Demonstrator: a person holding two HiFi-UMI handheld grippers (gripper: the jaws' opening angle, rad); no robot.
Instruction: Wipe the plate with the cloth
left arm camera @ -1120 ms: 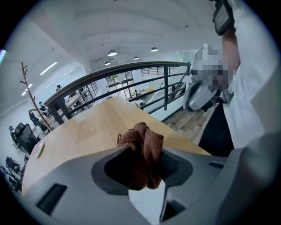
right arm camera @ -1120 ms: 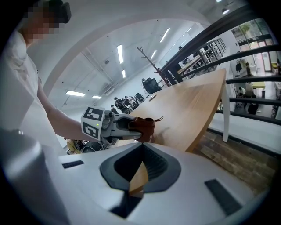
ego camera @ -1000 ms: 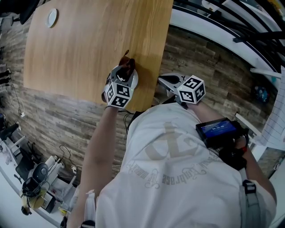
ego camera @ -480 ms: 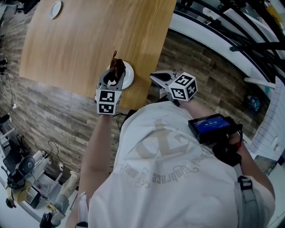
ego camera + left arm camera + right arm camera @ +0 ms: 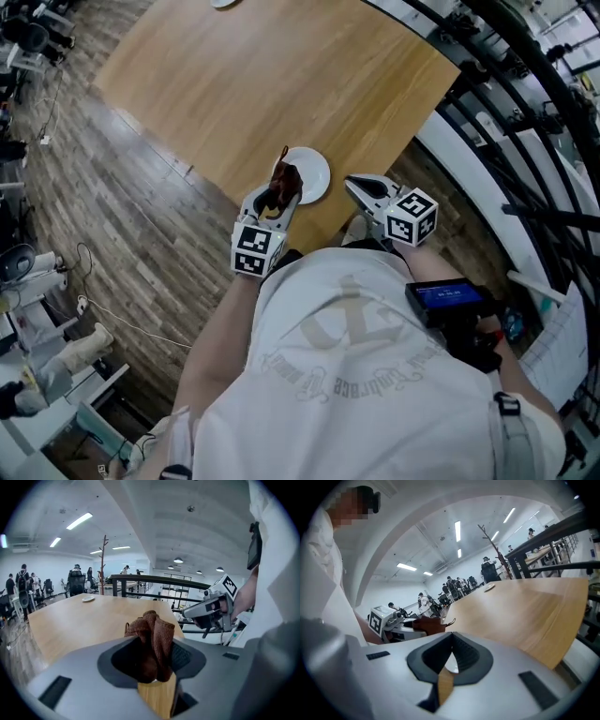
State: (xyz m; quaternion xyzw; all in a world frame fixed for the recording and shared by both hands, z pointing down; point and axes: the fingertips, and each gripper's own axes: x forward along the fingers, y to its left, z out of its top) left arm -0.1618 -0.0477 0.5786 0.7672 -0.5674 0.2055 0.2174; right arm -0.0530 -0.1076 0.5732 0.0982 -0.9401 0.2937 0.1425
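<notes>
A white plate lies near the corner of the wooden table. My left gripper is shut on a bunched brown cloth, which hangs over the plate's near left rim. In the left gripper view the cloth stands up between the pads of that gripper. My right gripper sits just right of the plate at the table's edge, jaws together and holding nothing. In the right gripper view its tips meet, and the left gripper with the cloth shows beyond them.
A second small plate lies at the table's far end. A black railing runs along the right, close to the table corner. Plank floor, chairs and cables lie to the left. The person's torso fills the lower head view.
The head view has swung, so the table now runs diagonally. The left gripper still holds the cloth at the plate, and more of the plate shows now. The right gripper stays beside it.
</notes>
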